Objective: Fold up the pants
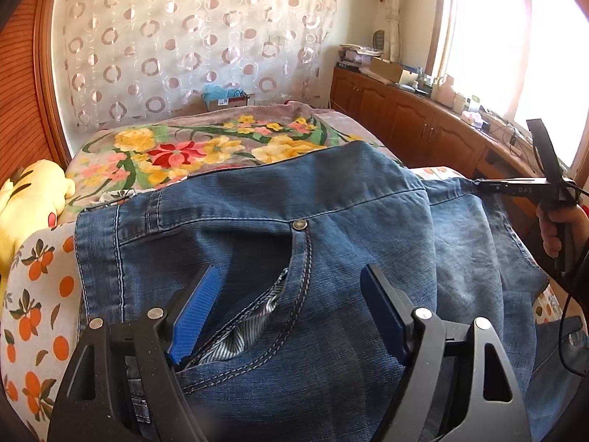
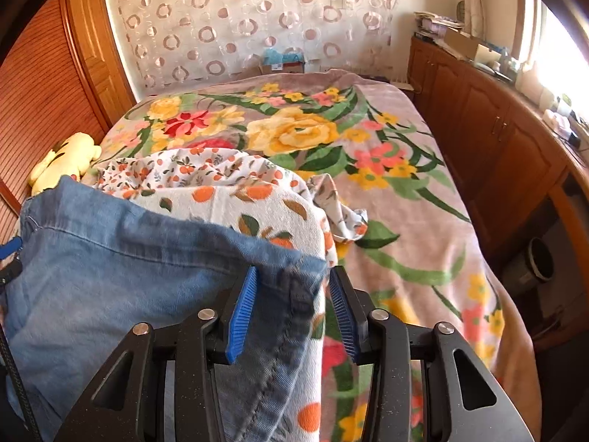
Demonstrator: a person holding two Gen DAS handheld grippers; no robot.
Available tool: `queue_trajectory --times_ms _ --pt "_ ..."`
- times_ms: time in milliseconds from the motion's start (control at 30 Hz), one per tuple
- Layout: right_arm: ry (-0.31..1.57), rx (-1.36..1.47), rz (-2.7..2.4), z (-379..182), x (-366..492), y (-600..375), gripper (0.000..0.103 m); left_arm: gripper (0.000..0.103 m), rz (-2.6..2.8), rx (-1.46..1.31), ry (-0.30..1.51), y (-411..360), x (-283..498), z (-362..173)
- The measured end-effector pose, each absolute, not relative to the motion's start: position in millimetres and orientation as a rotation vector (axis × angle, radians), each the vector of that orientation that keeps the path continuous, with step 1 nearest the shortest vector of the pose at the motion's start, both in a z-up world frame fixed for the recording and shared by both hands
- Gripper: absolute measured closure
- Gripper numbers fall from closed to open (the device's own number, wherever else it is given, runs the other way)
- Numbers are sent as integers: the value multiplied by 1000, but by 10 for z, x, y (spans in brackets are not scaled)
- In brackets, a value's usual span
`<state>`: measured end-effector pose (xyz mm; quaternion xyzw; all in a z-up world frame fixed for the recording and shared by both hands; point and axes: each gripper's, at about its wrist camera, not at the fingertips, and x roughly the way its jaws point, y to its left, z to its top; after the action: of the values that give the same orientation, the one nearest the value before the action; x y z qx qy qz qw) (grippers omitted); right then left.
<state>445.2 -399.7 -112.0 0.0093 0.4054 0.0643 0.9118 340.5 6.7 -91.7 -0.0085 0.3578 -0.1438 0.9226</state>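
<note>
From the left wrist view, the jeans (image 1: 294, 258) lie spread over the near end of the bed (image 1: 206, 147), waistband to the left, a front pocket with striped lining gaping open in the middle. The left tongs (image 1: 287, 313) hang just above that pocket with their blue pads spread wide and nothing between them; whether the pads brush the denim I cannot make out. At the far right the other tool (image 1: 515, 187) reaches in side-on, its tip at the edge of the denim, with a hand (image 1: 556, 232) on its handle partly cut off by the picture's edge. A yellow plush toy (image 1: 29, 199) sits at the left, half out of view.

From the right wrist view, the right tongs (image 2: 292, 309) have a denim hem between their blue pads. The left pad lies against the cloth, but a sliver of gap shows at the right pad, so a firm pinch is not certain. The rest of the jeans (image 2: 110, 276) drape away to the left over an orange-print sheet (image 2: 235, 199), which hides the bedding beneath. A wooden cabinet (image 2: 497, 140) runs along the right wall, its top washed out by window glare.
</note>
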Motion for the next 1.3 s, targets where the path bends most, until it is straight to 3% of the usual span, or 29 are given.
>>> queue_trajectory --times_ms 67,233,367,500,800,1300 --pt "809 23 149 -1068 4485 -4044 97 23 -293 -25 732 74 3401 -918" --pt "688 -6 61 -762 4532 -4066 97 23 -291 -34 726 92 3390 -931" --pt "742 -7 30 -794 4659 -4059 97 23 -291 -39 733 101 3400 -942" --pt "774 -13 50 -792 4450 -3995 80 23 -289 -44 740 100 3404 -949" --pt "843 21 87 -631 3558 -4025 56 23 -287 -42 742 114 3413 -955" --pt "895 170 147 -834 3225 -4074 57 23 -284 -39 750 134 3416 -972"
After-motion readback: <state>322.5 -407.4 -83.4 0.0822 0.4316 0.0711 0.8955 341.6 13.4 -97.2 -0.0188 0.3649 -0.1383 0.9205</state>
